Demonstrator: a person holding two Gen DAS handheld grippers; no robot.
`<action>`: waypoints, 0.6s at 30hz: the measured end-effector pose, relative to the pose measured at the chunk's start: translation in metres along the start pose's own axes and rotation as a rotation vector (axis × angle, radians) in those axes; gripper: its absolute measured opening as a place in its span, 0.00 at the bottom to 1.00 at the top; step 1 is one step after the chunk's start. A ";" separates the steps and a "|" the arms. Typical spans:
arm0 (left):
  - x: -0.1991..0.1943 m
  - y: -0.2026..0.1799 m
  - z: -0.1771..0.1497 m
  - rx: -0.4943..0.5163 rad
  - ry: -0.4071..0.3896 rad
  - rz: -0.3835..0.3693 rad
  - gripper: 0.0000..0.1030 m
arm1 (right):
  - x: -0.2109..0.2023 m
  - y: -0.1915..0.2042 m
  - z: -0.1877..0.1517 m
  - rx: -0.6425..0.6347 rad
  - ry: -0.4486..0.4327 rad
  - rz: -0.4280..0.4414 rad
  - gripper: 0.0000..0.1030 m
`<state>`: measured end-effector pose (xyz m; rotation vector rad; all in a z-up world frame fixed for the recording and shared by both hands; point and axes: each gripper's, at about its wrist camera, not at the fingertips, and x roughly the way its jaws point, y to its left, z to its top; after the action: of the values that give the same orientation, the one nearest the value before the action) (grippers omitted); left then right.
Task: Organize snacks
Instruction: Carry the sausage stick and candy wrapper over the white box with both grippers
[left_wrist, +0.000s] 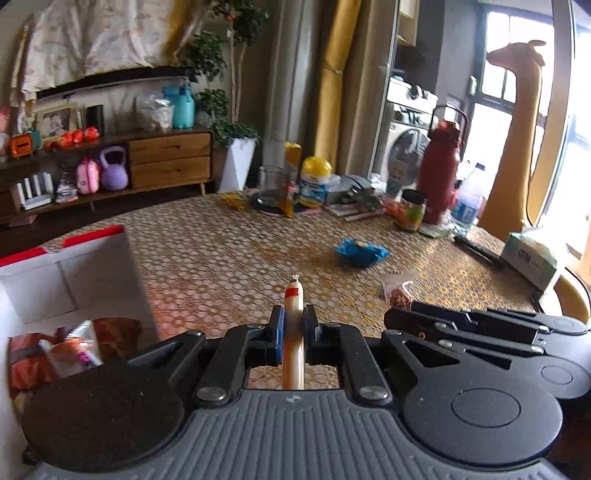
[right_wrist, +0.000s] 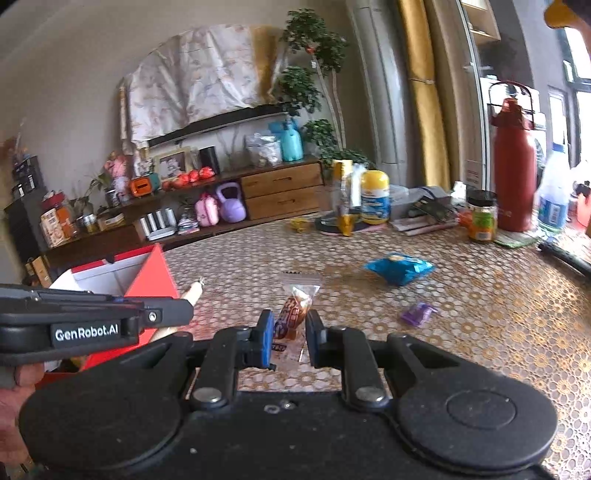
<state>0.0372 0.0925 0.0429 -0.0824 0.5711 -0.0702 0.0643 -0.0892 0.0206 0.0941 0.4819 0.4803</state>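
My left gripper is shut on a pale sausage stick with a red band, held above the table beside the red-and-white box. The box holds several snack packets. My right gripper is shut on a clear-wrapped orange snack packet; it also shows in the left wrist view. The left gripper and the sausage tip show in the right wrist view beside the box. A blue snack bag and a small purple packet lie on the table.
The table has a gold patterned cloth. At its far side stand a red thermos, a jar, a yellow-lidded tub, a water bottle and papers. A tissue pack lies at the right edge.
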 end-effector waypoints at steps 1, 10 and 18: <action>-0.004 0.003 0.000 -0.004 -0.008 0.009 0.09 | 0.000 0.003 0.000 -0.005 0.000 0.006 0.16; -0.028 0.028 -0.005 -0.050 -0.043 0.067 0.09 | -0.001 0.033 0.001 -0.063 0.005 0.067 0.16; -0.043 0.066 -0.013 -0.109 -0.056 0.160 0.09 | 0.005 0.075 0.008 -0.138 0.003 0.154 0.16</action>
<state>-0.0032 0.1607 0.0488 -0.1437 0.5238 0.1190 0.0410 -0.0204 0.0406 -0.0022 0.4450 0.6637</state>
